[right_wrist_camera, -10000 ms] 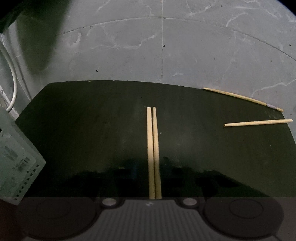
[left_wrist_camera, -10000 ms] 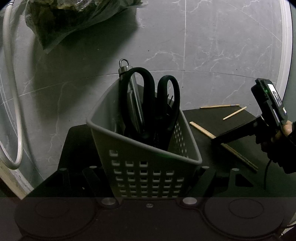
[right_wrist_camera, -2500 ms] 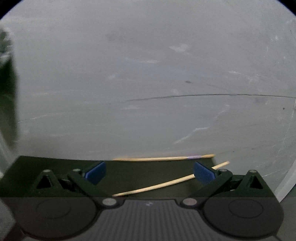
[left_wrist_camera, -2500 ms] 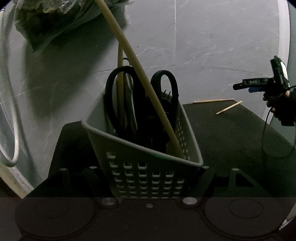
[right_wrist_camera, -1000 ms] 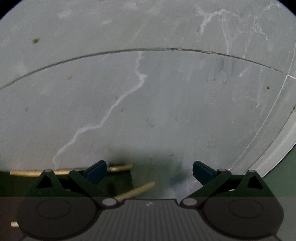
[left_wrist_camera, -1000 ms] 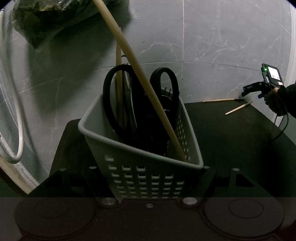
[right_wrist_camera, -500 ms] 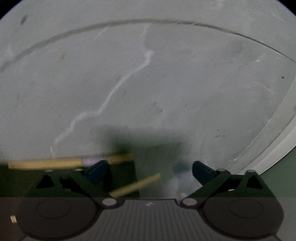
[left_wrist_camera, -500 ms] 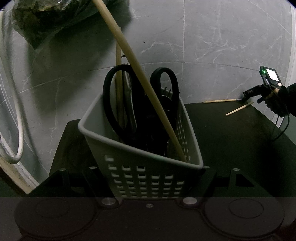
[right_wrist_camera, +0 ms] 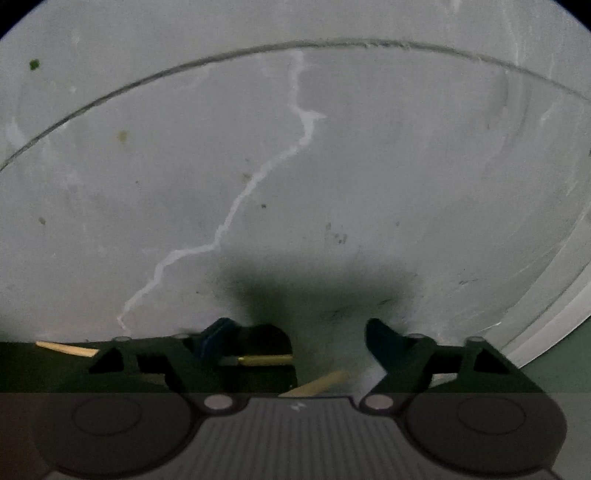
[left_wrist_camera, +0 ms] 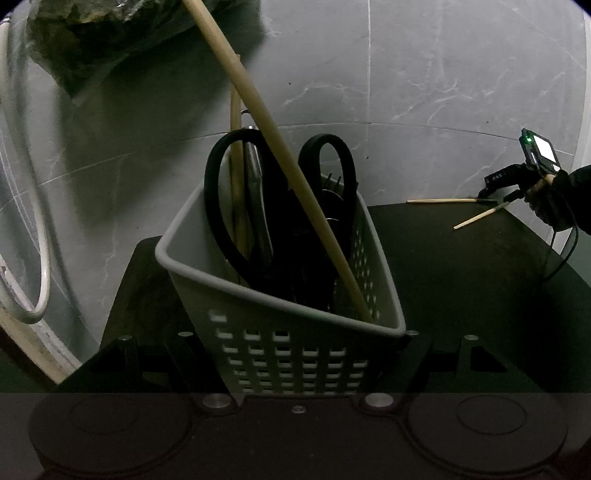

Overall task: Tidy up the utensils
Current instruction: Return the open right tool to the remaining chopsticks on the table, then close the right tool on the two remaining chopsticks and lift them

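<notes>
My left gripper (left_wrist_camera: 295,339) is shut on a grey perforated utensil basket (left_wrist_camera: 280,317) and holds it over the black table (left_wrist_camera: 461,266). The basket holds black-handled scissors (left_wrist_camera: 280,206), a metal utensil and two wooden chopsticks (left_wrist_camera: 273,136) that lean out of it. Two more chopsticks (left_wrist_camera: 480,216) lie at the table's far right corner. My right gripper (right_wrist_camera: 295,343) is open there, low over the tips of these two chopsticks (right_wrist_camera: 317,384), close to the wall. The tips lie between its fingers (right_wrist_camera: 384,343). It also shows in the left wrist view (left_wrist_camera: 498,184).
A grey marble wall (left_wrist_camera: 424,74) stands right behind the table. A plastic bag (left_wrist_camera: 92,33) hangs at the upper left and a white hose (left_wrist_camera: 33,221) runs down the left side. The table's right edge is just beside the right gripper.
My right gripper has come lower and nearer to the chopstick tips, and its fingers have narrowed. The left gripper and basket have stayed still.
</notes>
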The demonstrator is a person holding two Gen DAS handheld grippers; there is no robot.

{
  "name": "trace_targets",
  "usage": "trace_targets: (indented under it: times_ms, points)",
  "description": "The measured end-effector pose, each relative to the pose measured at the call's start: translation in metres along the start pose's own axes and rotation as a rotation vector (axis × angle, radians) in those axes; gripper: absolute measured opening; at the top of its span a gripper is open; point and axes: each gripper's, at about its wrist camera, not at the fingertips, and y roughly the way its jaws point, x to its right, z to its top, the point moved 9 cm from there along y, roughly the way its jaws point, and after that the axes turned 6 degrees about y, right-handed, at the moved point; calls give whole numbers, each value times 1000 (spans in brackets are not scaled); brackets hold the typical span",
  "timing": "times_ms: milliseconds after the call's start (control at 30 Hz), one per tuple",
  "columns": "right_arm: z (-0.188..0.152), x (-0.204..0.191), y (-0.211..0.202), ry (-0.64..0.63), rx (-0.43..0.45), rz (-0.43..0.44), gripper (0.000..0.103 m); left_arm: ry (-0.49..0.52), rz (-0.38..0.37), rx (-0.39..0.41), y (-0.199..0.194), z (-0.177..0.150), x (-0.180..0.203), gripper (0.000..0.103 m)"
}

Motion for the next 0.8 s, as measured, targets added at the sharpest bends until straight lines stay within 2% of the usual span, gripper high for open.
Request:
trace_targets:
  times_ms: [67,167,433,800]
  points:
    - [0,2,0,8,-2,43,70,0,2,0,1,0,0,77]
    - [-2,3,-8,-11,-9,55,56,-2,5,0,1,0,1,77]
    - [-18,9,-24,-78,-47,77,49,-1,4,6,2,0,1,77]
    - [-55,8,-61,-211,-101,76,48,11,-9,19,1,-1,1,77]
